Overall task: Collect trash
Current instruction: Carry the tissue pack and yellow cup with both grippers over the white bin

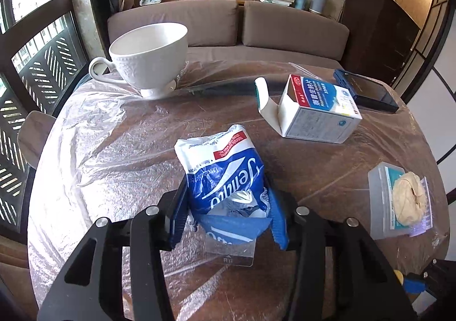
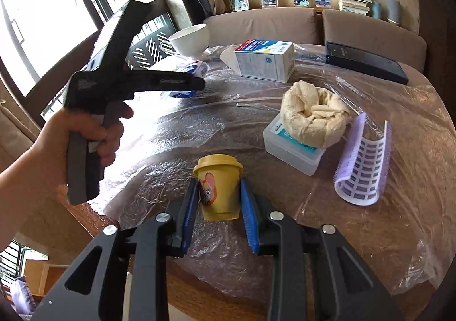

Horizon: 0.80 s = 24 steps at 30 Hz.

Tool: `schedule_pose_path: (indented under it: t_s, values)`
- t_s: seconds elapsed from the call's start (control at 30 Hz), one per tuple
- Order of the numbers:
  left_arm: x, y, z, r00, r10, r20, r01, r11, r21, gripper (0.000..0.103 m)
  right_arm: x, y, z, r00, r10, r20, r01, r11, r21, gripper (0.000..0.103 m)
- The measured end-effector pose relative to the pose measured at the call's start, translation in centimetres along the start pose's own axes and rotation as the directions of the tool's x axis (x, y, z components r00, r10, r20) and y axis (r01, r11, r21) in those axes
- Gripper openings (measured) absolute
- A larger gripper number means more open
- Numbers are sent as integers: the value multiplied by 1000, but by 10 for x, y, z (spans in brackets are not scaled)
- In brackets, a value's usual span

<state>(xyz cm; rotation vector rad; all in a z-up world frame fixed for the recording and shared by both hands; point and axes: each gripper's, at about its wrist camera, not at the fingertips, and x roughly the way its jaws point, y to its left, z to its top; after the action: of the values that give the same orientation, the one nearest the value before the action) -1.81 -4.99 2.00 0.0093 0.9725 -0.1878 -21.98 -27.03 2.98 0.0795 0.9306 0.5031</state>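
Both grips set on trash

Nearer us than the medicine box [image 1: 319,110], our left gripper [image 1: 228,207] clamps the tissue packet [image 1: 225,172]; our right gripper [image 2: 219,204] clamps the yellow cup [image 2: 218,190]. We should lift straight, keeping squeeze gentle.

Round table [image 1: 119,150], clear plastic sheet [image 1: 94,132], teacup [image 1: 149,53]
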Motion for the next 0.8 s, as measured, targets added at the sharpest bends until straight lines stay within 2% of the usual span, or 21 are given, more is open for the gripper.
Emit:
schedule_pose_path:
  t_s: [0.4,0.8]
  values:
    - [-31,-10,-30,999,-41,18,40,999,26,49,-15,-10,-5,1000,5,18,-7,997,75,30]
    - [-56,-15,-63,998,-68,10,68,997,34,50,-25,-11,-11,999,-19,28,16,995,98,30]
